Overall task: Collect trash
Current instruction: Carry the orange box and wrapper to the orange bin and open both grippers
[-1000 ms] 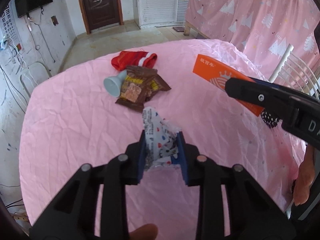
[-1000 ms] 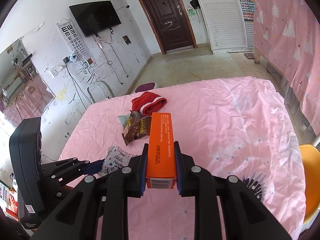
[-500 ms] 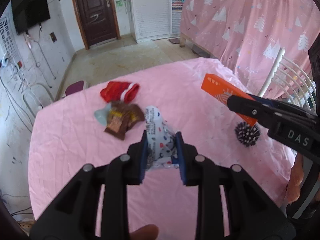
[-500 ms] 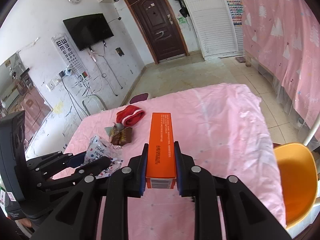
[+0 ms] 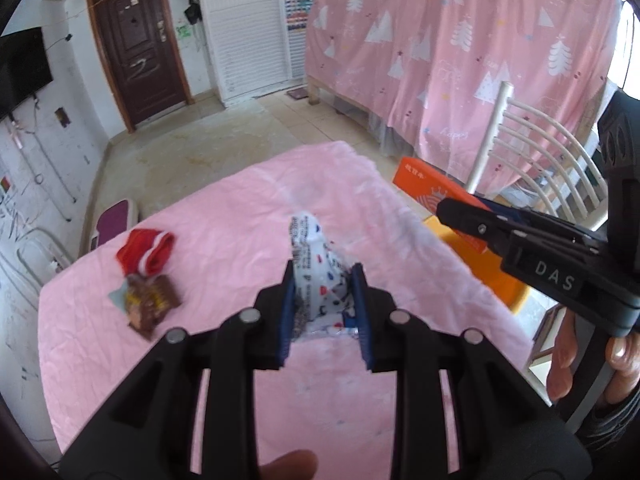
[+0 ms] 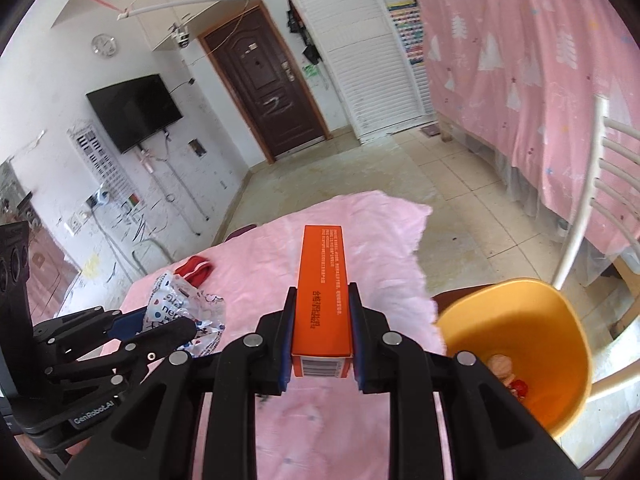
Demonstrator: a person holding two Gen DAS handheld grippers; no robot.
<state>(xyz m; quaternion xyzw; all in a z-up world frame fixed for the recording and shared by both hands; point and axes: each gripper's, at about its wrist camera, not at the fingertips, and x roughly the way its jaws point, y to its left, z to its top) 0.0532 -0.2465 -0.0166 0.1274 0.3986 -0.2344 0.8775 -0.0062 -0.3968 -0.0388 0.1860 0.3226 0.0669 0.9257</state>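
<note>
Orange box (image 6: 321, 292) lengthwise, pointing straight ahead

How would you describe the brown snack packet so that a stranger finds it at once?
Look at the pink table, at its left side in the left wrist view. Beside the red cloth lies the brown packet. It is the only dark, shiny wrapper there, with yellow print.

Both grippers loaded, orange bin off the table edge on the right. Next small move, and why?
Probably carry the right gripper, shut on the long orange cardboard box, rightward past the pink-covered table's edge until it is above the orange plastic bin. The bin sits low beside that edge and already holds scraps. The left gripper, holding the crumpled white printed wrapper, follows.
</note>
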